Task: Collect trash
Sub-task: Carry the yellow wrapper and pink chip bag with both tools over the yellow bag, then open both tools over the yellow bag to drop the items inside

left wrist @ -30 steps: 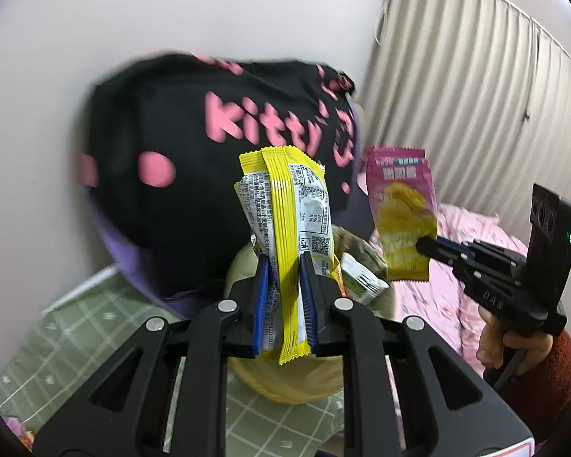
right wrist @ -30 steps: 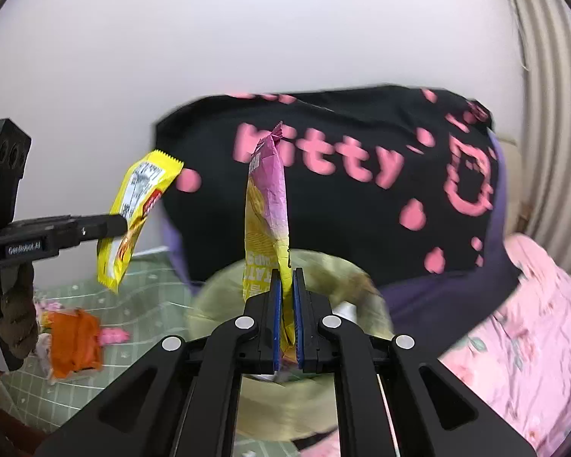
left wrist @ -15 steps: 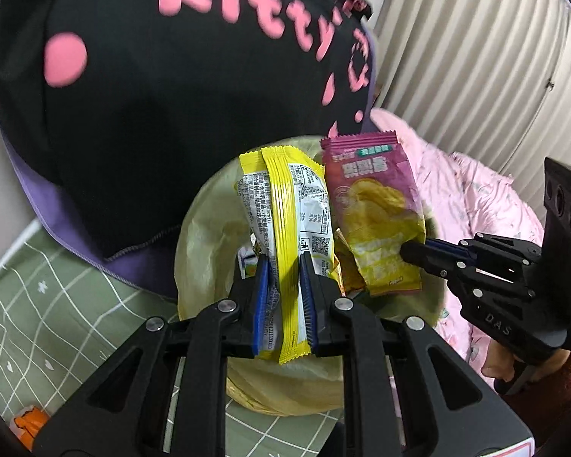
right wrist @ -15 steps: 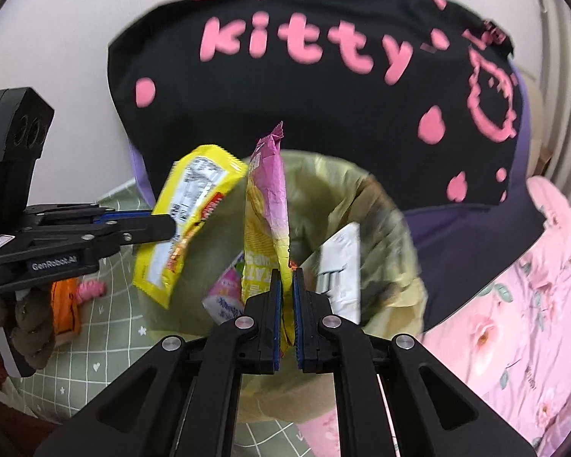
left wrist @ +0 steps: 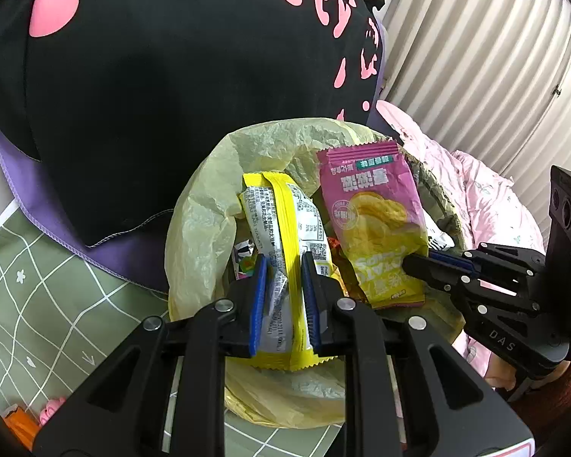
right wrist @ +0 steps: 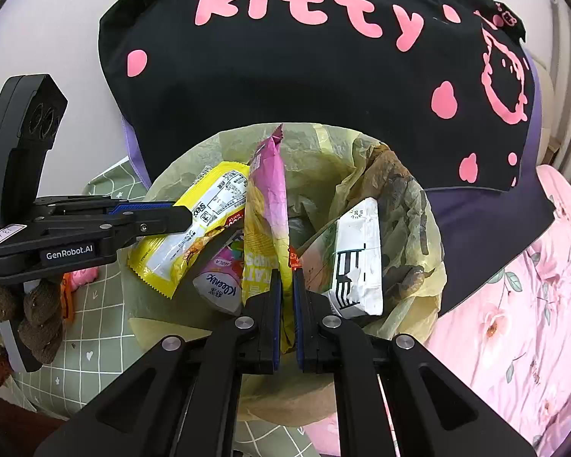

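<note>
**Two wrappers held over the trash bag, not yet dropped**

The left tool (left wrist: 283, 301) is clamped on a yellow snack wrapper (left wrist: 281, 228), and the right tool (right wrist: 286, 312) is clamped on a pink chip packet (right wrist: 268, 205). Both wrappers stand upright in the grips, side by side, right above the open mouth of the yellow trash bag (left wrist: 205, 205).

The bag sits on a green checked mat (left wrist: 38, 297), just in front of a black cushion with pink lettering (right wrist: 304, 68); pink floral bedding (right wrist: 514, 323) lies to the right. Inside the bag the right wrist view shows trash already collected: a white carton (right wrist: 358, 259) leaning against the right wall and a small pink-and-white packet (right wrist: 219, 285) nearer the left.

So the task looks well under way. These two pieces are positioned for release but remain gripped. Still left on the mat, to the near left, are something orange (left wrist: 17, 422) and a small pink item (left wrist: 51, 407), too cut off to identify; they may be further trash to collect.
</note>
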{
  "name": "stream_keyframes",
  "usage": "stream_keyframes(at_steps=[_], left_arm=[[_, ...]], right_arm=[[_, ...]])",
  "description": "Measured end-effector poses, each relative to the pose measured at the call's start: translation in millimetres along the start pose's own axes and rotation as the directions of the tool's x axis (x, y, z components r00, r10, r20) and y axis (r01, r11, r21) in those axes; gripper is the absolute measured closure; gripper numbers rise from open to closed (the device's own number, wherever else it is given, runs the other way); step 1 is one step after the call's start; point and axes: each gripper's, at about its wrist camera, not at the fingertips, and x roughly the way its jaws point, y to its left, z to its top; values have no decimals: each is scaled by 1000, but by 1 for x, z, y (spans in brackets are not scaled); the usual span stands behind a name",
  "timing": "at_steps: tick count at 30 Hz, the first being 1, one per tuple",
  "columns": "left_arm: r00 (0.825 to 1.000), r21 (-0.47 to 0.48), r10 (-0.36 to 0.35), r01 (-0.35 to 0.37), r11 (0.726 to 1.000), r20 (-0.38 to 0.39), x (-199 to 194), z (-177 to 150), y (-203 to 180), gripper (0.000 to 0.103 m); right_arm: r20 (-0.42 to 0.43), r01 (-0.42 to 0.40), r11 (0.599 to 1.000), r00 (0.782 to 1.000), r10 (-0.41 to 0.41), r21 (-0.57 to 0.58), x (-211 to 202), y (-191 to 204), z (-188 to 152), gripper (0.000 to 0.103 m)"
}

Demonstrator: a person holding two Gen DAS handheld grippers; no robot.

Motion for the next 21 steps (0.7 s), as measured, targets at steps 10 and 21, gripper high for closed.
stream_keyframes(at_steps=[10, 21], left_arm=[[995, -12, -81, 81, 997, 57, -33, -7, 7, 75], [962, -113, 68, -39, 993, 264, -117, -36, 47, 59]], right_arm=[[40, 59, 998, 997, -59, 16, -9, 6, -2, 69], [170, 74, 997, 983, -67, -35, -35, 43, 14, 66]])
